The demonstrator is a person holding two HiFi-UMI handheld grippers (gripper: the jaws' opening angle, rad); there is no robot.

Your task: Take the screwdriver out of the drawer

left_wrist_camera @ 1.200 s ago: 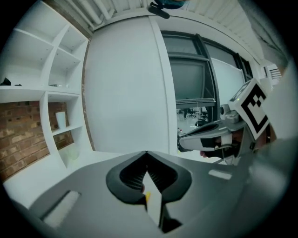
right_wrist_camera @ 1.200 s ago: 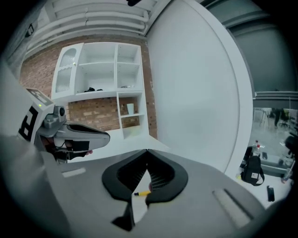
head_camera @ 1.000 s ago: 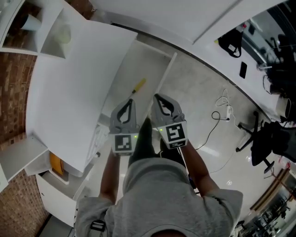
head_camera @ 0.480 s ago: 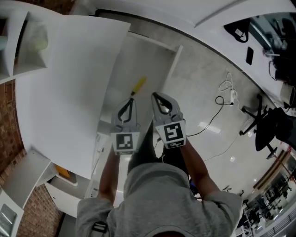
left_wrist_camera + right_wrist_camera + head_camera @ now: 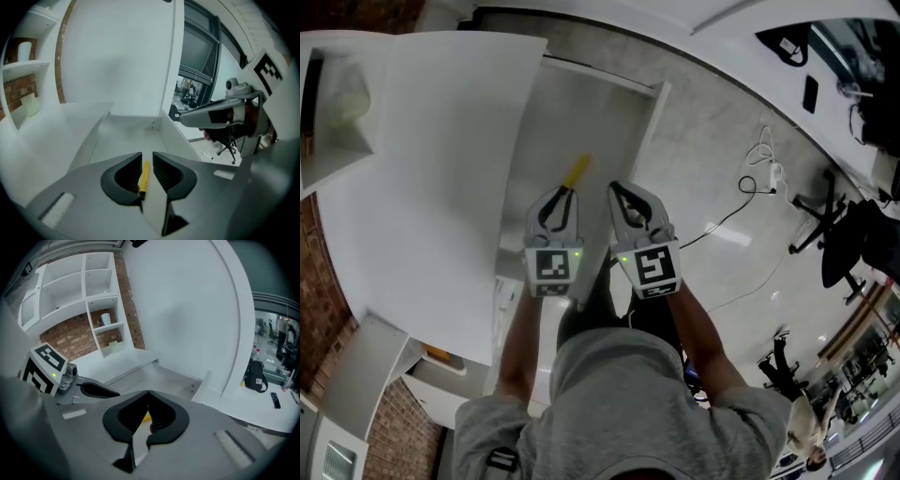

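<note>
A screwdriver with a yellow handle (image 5: 576, 172) lies in the open white drawer (image 5: 639, 141). My left gripper (image 5: 562, 192) hovers just short of the handle and points down at it. Its jaws are opening, a narrow gap between them. In the left gripper view the screwdriver (image 5: 144, 175) shows through that gap of the left gripper (image 5: 147, 157), beyond the pads and untouched. My right gripper (image 5: 615, 189) hangs beside it over the drawer, shut and empty. In the right gripper view the right gripper (image 5: 148, 393) has its tips together, with a bit of the yellow handle (image 5: 146, 417) behind them.
A broad white cabinet top (image 5: 422, 169) flanks the drawer on the left, with shelf cubbies (image 5: 337, 103) past it. To the right is a grey floor with a white cable (image 5: 757, 187) and an office chair (image 5: 853, 248). The person's legs stand at the drawer's near end.
Both grippers have sunk toward the drawer and tipped further down. The left gripper's tips have come close to the yellow handle and its jaws have parted slightly.
</note>
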